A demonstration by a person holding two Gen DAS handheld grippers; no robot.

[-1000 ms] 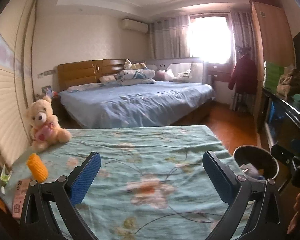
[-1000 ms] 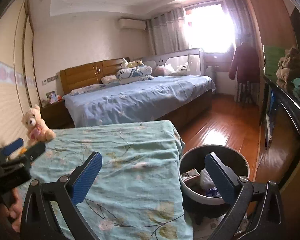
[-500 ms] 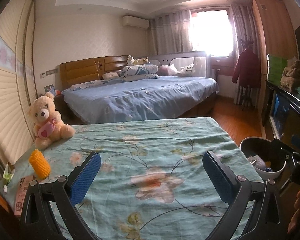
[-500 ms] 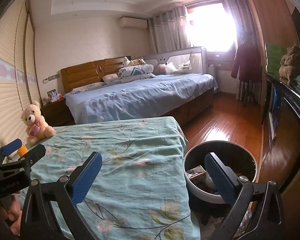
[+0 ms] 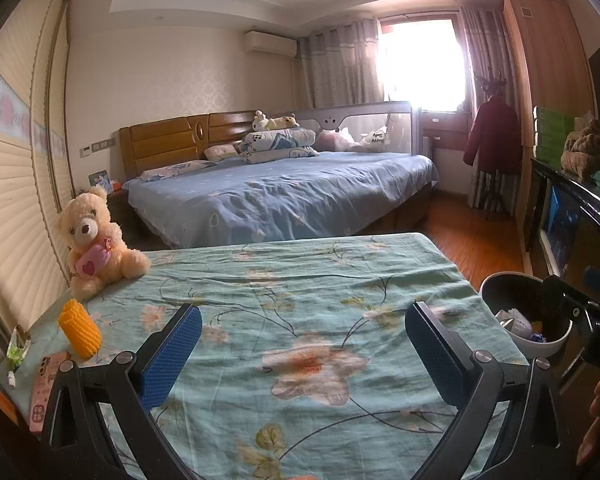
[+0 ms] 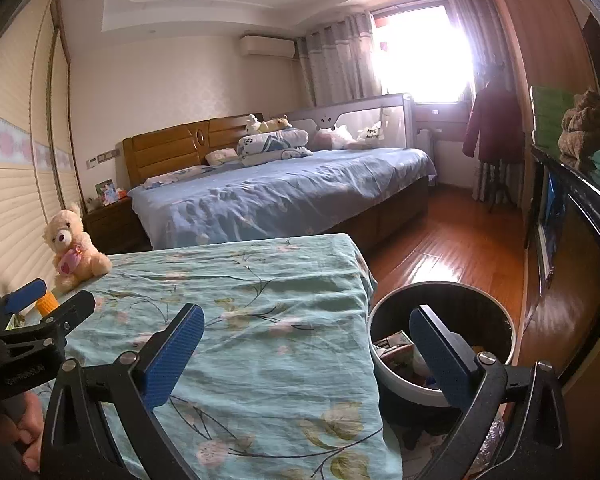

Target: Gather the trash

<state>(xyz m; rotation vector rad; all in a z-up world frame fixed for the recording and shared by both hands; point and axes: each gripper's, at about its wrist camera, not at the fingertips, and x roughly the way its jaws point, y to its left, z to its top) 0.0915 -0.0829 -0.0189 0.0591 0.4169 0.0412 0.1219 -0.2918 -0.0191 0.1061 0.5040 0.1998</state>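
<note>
We find the left tongs (image 5: pixel 300 344) spread wide with nothing between the 2 blue pads, hovering above the table (image 5: pixel 300 280), which is draped in a teal floral cloth. The right tongs (image 6: pixel 308 352) are likewise spread and carry nothing, positioned over the table's right edge and the trash bin (image 6: pixel 384 368). The bin stands on the floor just beside that edge and holds several wrappers and papers; the right pad partly hides its contents. At the table's far left edge we note a green-and-white wrapper (image 5: pixel 17 350), with a pink flat packet (image 5: pixel 44 388) near it. A yellow corn-shaped toy (image 5: pixel 80 334) stands close by, and 1 teddy bear (image 5: pixel 94 248) sits at the back left corner. A blue-covered bed (image 5: pixel 284 196) lies beyond the table.
</note>
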